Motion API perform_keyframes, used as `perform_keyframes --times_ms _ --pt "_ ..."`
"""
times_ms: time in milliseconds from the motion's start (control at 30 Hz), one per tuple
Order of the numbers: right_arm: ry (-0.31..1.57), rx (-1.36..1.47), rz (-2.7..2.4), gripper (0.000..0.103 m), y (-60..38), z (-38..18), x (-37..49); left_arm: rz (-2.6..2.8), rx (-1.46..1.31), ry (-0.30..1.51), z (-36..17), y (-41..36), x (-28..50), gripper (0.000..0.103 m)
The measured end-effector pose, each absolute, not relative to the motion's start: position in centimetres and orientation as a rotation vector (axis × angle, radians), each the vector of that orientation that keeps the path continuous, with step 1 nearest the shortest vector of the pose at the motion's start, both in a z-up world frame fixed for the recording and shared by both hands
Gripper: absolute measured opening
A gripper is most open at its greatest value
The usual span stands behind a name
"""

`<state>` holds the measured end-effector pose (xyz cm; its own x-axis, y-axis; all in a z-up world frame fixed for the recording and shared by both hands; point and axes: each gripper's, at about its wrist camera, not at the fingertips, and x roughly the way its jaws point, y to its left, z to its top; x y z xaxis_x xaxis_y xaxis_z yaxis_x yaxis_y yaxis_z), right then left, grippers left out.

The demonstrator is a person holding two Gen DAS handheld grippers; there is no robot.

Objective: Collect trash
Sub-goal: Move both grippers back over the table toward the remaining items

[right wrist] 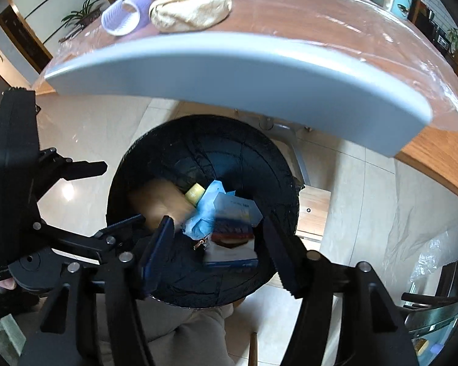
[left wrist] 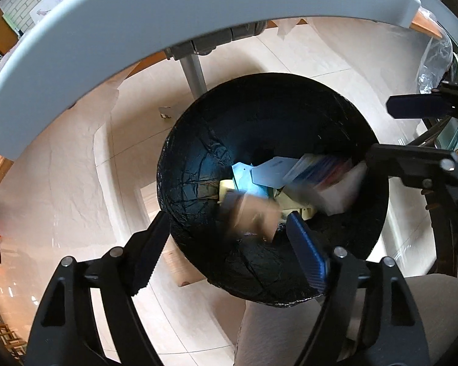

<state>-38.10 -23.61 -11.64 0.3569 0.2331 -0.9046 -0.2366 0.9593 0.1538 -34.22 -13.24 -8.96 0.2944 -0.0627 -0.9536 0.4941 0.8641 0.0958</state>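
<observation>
Both grippers hang spread wide over the black-lined bin (left wrist: 259, 128), gripping nothing: the left gripper (left wrist: 229, 244) and the right gripper (right wrist: 216, 244); the counter (right wrist: 290, 12), grey-edged, overhangs the bin's far rim, with bare floor (left wrist: 76, 167) round its other sides; a blurred brown box (left wrist: 253, 213) is inside the bin below the left gripper, tilt unclear; a blue-and-white carton (right wrist: 232, 244) lies flat among blue paper (right wrist: 204, 210).
</observation>
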Motion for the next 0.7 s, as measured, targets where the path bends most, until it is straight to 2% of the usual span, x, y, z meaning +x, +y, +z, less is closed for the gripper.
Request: perform_keyframes --times_ms 167,333,433,467,533,700 --pt "1.138 0.023 0.299 0.066 -24.2 -10.5 -38.5 -0.384 0.406 1.206 -8.2 -13.3 -34.5 0.079" --pt "1.061 0.031 0.301 0.07 -25.0 -7.2 -39.7 -0.39 0.367 1.144 -5.2 -12.6 -35.7 0.079" --pt "0.99 0.036 0.302 0.079 -25.5 -4.7 -40.2 -0.393 0.322 1.097 -2.6 -11.9 -36.0 0.08" --pt "0.956 0.034 0.298 0.082 -25.6 -3.6 -40.3 -0.391 0.308 1.081 -1.8 -11.8 -36.1 0.082" --pt "0.906 0.022 0.286 0.087 -25.7 -2.1 -40.2 -0.393 0.267 1.035 0.2 -11.2 -35.9 0.093" --pt "0.834 -0.027 0.269 0.092 -24.9 0.0 -38.6 -0.366 0.189 0.91 5.3 -10.1 -34.4 0.098"
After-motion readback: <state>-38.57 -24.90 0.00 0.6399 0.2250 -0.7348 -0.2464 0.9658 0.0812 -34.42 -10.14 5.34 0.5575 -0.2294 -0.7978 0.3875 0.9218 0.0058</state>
